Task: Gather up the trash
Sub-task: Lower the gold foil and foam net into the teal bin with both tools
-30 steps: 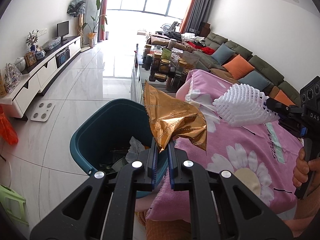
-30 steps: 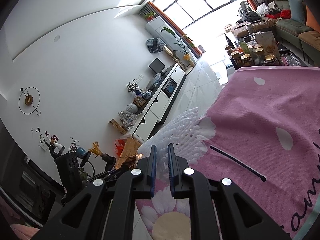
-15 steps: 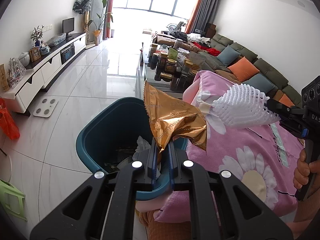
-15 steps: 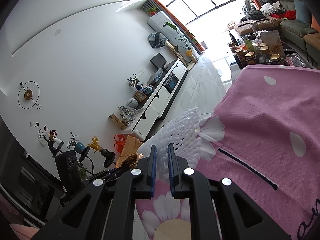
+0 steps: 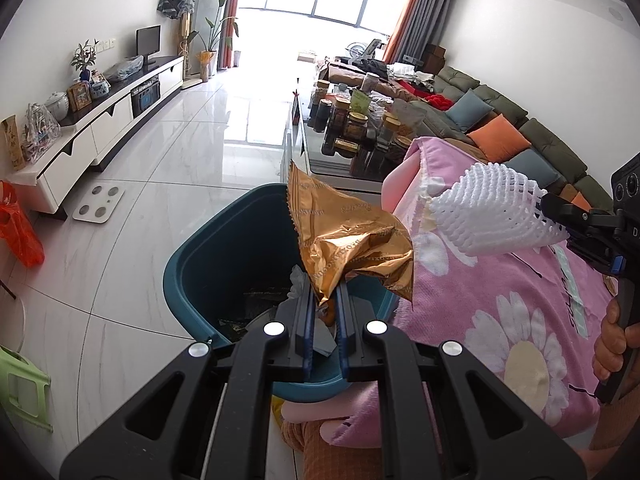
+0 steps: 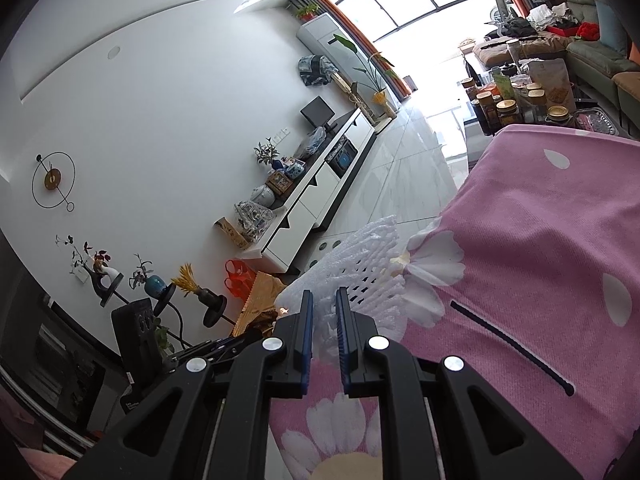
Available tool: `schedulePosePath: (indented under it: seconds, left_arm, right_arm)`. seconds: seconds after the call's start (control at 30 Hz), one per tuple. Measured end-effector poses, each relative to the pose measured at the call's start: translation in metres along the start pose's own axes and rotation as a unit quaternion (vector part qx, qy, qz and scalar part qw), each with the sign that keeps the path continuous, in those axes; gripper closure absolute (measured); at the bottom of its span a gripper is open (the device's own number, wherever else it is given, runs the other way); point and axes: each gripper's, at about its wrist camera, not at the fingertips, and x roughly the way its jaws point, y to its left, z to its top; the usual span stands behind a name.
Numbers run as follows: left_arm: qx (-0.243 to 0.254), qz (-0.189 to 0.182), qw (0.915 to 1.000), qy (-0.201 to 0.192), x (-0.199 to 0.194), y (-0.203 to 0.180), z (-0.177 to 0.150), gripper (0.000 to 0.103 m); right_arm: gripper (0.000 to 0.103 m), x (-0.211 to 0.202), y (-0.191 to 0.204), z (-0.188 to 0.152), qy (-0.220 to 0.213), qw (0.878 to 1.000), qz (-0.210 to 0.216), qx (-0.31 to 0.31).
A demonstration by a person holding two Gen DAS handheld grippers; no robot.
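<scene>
- The left gripper (image 5: pixel 322 312) has its jaws closed tight on the lower corner of a crumpled gold foil snack wrapper (image 5: pixel 352 236), which stands up and fans out above and ahead of the jaws.
- Directly below and ahead of those jaws sits the teal trash bin (image 5: pixel 192 256) on the tiled floor (image 5: pixel 160 184), with other rubbish already lying inside it.
- The right gripper (image 6: pixel 322 320) has its jaws nearly shut, pinching one end of a white foam fruit net (image 6: pixel 352 268); the net sticks out ahead of the jaws, above the pink daisy-print blanket (image 6: pixel 540 240).
- In the left wrist view the net (image 5: pixel 492 208) hangs to the right of the wrapper, apart from it and not yet over the bin.
- Step in hand, as I judge it: carrying both pieces to the bin. The wrapper looks placed for a drop, so the next move calls for opening the left jaws, then bringing the net across over the bin mouth.
- Against the earlier frames, the bin sits more squarely under the left jaws and fills more of the view; the right gripper has drifted slightly, and both grips are unchanged.
</scene>
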Motion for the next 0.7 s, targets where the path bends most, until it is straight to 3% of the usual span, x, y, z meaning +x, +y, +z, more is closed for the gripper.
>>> schedulePosePath:
  seconds: [0.7]
  left_arm:
    - [-0.020,0.015,0.9995,0.017,0.024,0.014,-0.001,0.093]
  right_arm:
    - [0.092,0.029,0.014,0.005,0.028,0.999,-0.009,-0.016]
